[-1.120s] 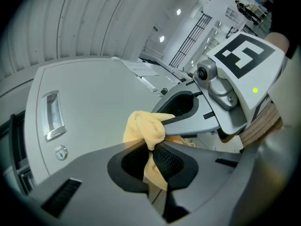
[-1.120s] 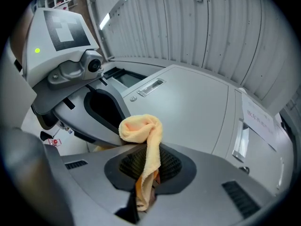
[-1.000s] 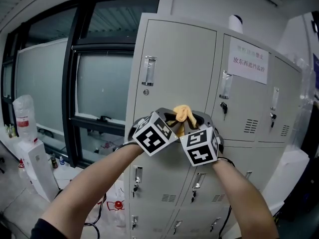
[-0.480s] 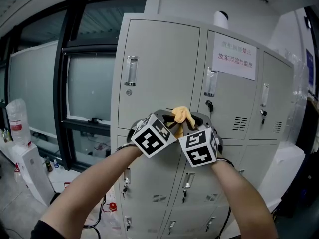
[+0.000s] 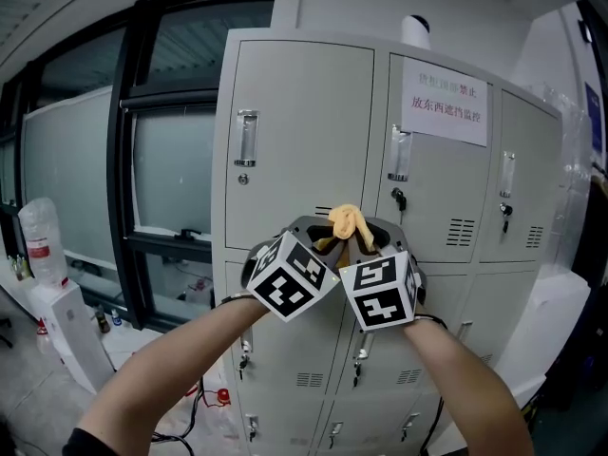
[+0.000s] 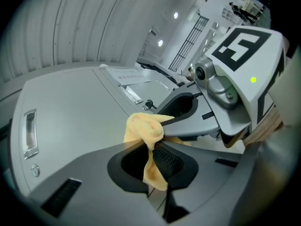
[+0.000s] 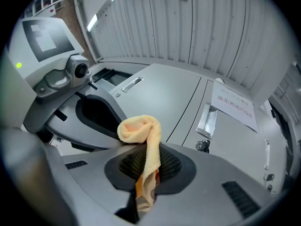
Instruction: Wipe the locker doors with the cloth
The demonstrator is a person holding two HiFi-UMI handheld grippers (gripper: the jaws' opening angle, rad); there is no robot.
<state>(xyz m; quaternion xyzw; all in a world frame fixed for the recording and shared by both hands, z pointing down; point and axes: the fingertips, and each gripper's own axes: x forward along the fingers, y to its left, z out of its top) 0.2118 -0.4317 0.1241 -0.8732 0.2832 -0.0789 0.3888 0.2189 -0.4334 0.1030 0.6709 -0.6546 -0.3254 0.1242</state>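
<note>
A small yellow cloth [image 5: 347, 223] is bunched between both grippers, held up in front of the grey locker doors [image 5: 294, 131] without touching them. My left gripper [image 5: 323, 237] and right gripper [image 5: 366, 237] sit side by side, marker cubes toward me, fingertips meeting at the cloth. In the left gripper view the cloth [image 6: 143, 128] is pinched in the left gripper [image 6: 153, 147], and the right gripper's jaw tips [image 6: 169, 121] clamp the same bunch. In the right gripper view the cloth [image 7: 141, 131] hangs down through the shut right gripper [image 7: 146, 166].
The lockers have metal handles [image 5: 247, 139] and key locks [image 5: 399, 198]; a paper notice [image 5: 445, 103] is taped on the upper middle door. A black-framed window [image 5: 171, 169] is left of the lockers. A water dispenser with bottle [image 5: 43, 245] stands low left. A white roll [image 5: 415, 28] sits on the locker top.
My head view has shifted, so the lockers sit further left and more upright in frame. Both grippers stay together on the cloth, slightly lower in view.
</note>
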